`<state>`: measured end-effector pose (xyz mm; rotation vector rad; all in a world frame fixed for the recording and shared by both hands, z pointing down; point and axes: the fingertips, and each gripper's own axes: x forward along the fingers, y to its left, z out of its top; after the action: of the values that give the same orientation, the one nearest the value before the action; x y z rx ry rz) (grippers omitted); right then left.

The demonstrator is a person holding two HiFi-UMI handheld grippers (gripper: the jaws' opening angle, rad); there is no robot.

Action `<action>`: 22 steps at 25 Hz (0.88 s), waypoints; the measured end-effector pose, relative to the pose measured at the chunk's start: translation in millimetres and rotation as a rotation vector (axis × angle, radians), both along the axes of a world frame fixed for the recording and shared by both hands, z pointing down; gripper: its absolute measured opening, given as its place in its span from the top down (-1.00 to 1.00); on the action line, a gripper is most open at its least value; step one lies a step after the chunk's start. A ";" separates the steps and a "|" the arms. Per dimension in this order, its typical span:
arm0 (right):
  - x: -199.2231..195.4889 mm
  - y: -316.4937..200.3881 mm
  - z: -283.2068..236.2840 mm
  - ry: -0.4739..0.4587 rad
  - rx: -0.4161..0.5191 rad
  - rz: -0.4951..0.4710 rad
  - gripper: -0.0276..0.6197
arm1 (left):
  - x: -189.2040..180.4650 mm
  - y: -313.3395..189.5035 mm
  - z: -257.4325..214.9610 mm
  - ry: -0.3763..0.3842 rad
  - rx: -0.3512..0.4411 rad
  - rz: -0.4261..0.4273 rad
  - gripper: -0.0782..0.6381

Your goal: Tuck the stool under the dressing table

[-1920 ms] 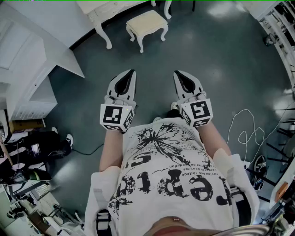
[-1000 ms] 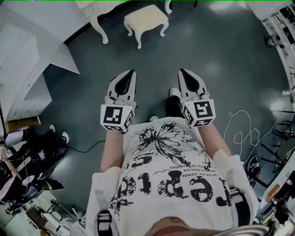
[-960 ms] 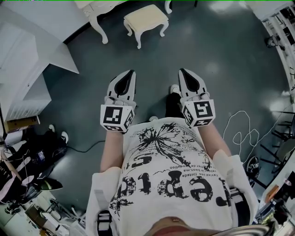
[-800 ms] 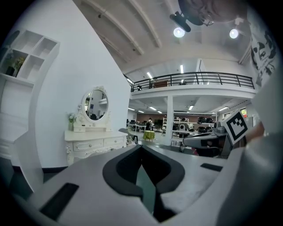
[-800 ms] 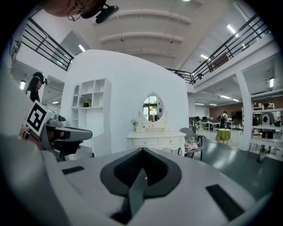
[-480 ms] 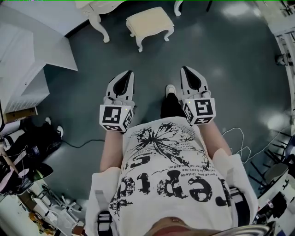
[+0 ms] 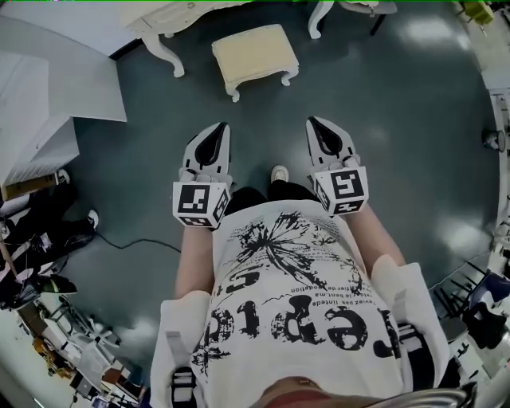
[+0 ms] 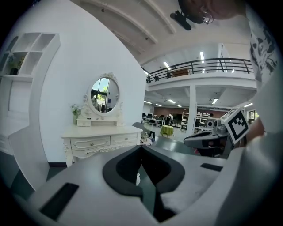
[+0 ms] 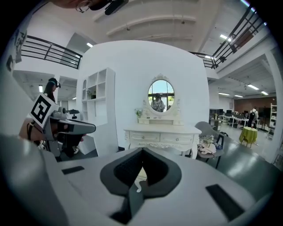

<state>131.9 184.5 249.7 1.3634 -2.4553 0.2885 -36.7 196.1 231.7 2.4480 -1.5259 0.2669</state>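
Observation:
A cream-cushioned white stool point(image 7: 253, 56) stands on the dark floor, out in front of the white dressing table point(image 7: 171, 14) at the top edge. My left gripper point(image 7: 217, 127) and right gripper point(image 7: 311, 122) are held side by side at waist height, a good step short of the stool, both shut and empty. In the left gripper view the dressing table point(image 8: 99, 143) with its oval mirror point(image 8: 105, 95) stands ahead, beyond my left gripper point(image 8: 142, 147). In the right gripper view the table point(image 9: 161, 137) is straight ahead of my right gripper point(image 9: 142, 150), and a sliver of the stool point(image 9: 140, 177) shows through the jaws.
A white shelf unit point(image 7: 44, 96) stands along the left. A black cable point(image 7: 135, 241) and clutter lie on the floor at lower left. A grey chair with clothes point(image 9: 208, 145) sits right of the dressing table. The person's shoe point(image 7: 279, 173) shows between the grippers.
The person has stepped forward, so the stool and dressing table are closer and more centred ahead. Both grippers stayed shut and kept their pose in front of the body.

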 end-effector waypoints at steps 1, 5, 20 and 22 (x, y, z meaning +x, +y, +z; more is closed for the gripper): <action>2.4 -9.9 3.2 0.002 -0.007 -0.007 0.86 | 2.1 -6.6 2.8 -0.002 -0.008 -0.007 0.73; 0.8 -52.9 19.0 0.016 -0.033 -0.032 0.86 | -0.2 -41.2 19.5 -0.017 -0.045 -0.033 0.73; -50.0 -267.1 84.0 0.090 -0.115 -0.048 0.86 | -46.2 -270.1 95.3 -0.001 -0.175 -0.003 0.73; -53.6 -296.0 97.5 0.095 -0.114 -0.042 0.86 | -48.5 -300.6 108.4 0.012 -0.188 -0.003 0.73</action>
<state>78.3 -111.5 347.2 1.2486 -2.3493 0.3401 -85.1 -104.5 340.0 2.2974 -1.4304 0.3766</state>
